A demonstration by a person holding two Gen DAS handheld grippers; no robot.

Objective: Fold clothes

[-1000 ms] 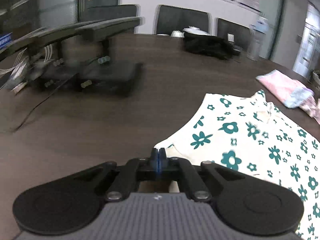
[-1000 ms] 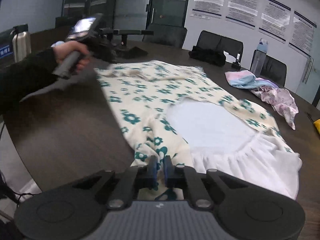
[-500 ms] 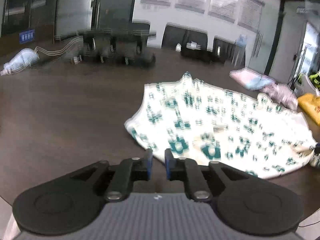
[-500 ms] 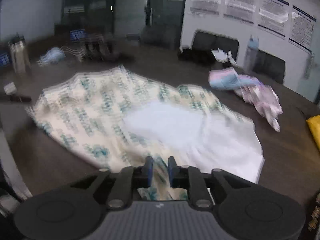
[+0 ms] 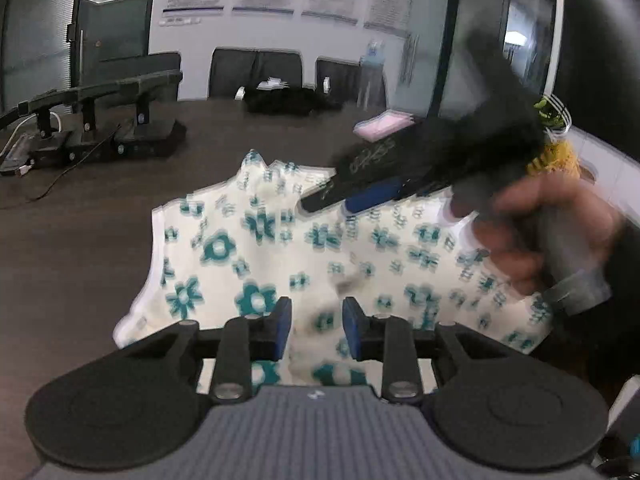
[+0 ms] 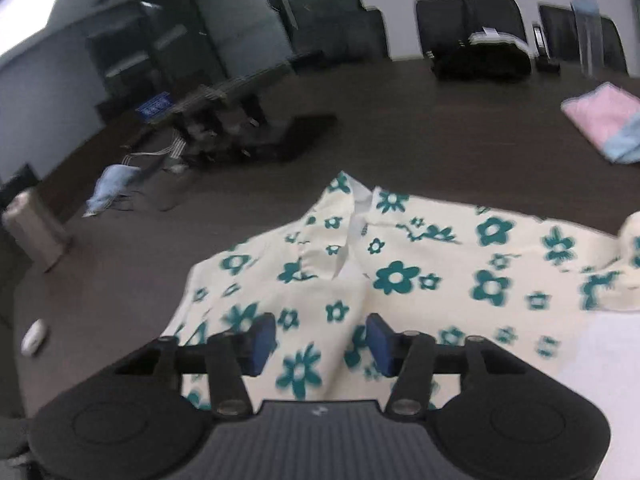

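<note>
The flowered garment point(image 5: 320, 248) lies spread on the dark table point(image 5: 80, 240), just ahead of and beneath both grippers. The left gripper point(image 5: 316, 330) hovers over its near edge, jaws opening, with cloth showing behind the gap but not pinched. The right gripper point(image 6: 322, 338) hangs above the collar end, jaws also opening and holding nothing. A hand point(image 5: 548, 236) carries the right gripper across the left view.

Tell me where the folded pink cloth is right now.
The pink cloth lies on the dark table at the right wrist view's far right, beyond the flowered shirt.
</note>
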